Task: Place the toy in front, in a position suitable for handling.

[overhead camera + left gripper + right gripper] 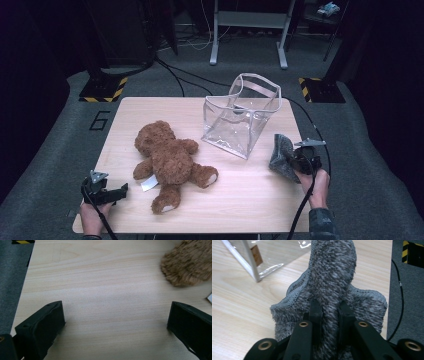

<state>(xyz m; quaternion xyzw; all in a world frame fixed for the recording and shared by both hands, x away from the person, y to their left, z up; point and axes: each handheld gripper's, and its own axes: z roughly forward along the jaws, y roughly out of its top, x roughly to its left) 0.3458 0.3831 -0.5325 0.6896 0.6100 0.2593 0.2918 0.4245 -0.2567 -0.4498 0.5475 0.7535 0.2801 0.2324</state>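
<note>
The right hand-held gripper [329,312] is clamped on a fold of a grey fuzzy cloth [332,277] at the table's [240,195] near right edge. The cloth stands on end, its long axis running up and away toward the clear plastic bag [242,117], which tilts on the far right. The left hand-held gripper [115,322] rests at the near left, jaws wide apart over bare wood. A brown teddy bear [167,160] lies between them, head to the far side. A "6" [100,120] is marked on the floor left of the table.
</note>
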